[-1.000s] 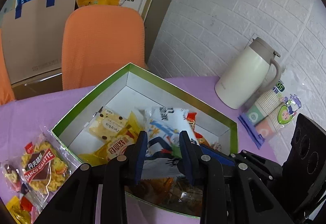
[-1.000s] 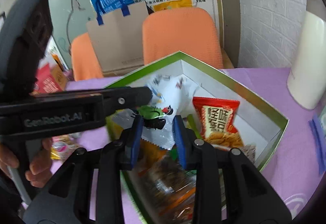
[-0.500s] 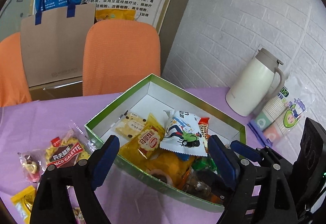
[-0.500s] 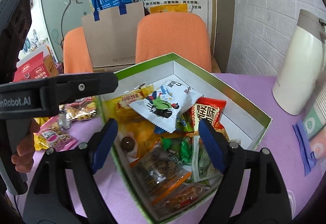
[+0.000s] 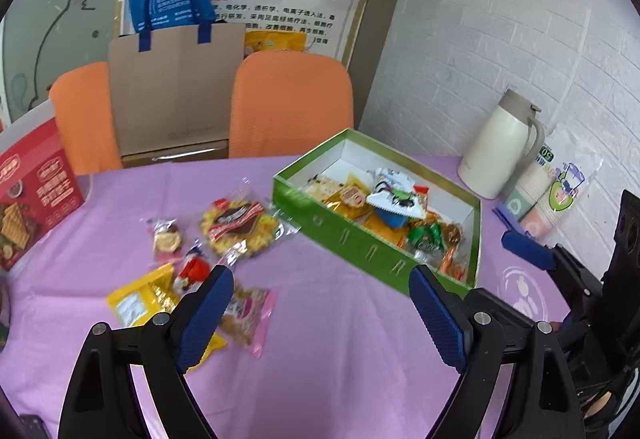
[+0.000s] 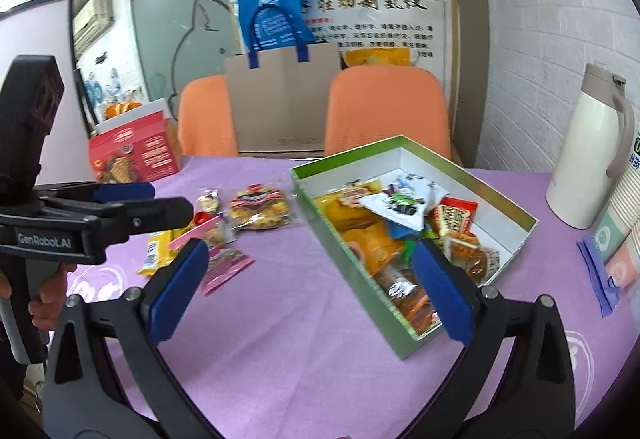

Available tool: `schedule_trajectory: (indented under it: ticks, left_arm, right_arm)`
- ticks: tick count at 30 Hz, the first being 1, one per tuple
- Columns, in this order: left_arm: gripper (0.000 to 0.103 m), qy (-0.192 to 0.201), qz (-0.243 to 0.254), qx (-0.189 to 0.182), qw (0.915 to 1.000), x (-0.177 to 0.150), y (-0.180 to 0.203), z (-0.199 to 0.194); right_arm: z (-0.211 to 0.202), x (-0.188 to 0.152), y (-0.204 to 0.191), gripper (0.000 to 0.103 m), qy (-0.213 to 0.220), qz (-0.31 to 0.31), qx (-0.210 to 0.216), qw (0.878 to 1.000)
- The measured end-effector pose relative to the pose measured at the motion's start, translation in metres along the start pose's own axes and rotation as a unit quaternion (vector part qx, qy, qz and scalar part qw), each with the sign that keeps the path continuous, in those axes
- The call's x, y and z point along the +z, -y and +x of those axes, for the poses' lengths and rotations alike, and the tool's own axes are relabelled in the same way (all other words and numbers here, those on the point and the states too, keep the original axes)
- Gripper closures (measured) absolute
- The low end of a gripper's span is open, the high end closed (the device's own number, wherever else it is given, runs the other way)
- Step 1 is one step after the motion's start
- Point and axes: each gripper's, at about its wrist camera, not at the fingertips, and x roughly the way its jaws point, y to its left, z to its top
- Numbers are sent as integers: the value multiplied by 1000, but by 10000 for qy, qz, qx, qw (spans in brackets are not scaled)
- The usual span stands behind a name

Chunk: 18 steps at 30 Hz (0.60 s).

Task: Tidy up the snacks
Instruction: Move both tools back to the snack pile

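Left gripper (image 5: 320, 315) and right gripper (image 6: 308, 287) both spread wide, holding nothing, above bare purple tablecloth (image 6: 304, 355). Green box (image 6: 362, 281) of snacks at two o'clock; loose snack packets (image 5: 236, 225) at ten o'clock.

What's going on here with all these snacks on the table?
A person with a handheld gripper in each hand is sorting snacks into a green box on a purple table. The box holds a pile of packets. The left gripper and right gripper are both open and empty, above the table. Several packets lie outside the box, including a round cookie pack, a yellow packet and a pink one.
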Motion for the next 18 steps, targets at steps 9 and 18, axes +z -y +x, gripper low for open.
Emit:
schedule_trajectory:
  ticks: [9,18]
  left_arm:
    - [12,18,-348,357,9988,-73,-60,-25]
    - [12,-141,-609,126,9980,-106,-92,-24]
  right_arm:
    - [25,-35,-48,1,-296,-536,340,9975]
    - [72,-35,-79,1,-754,-892,728,9905]
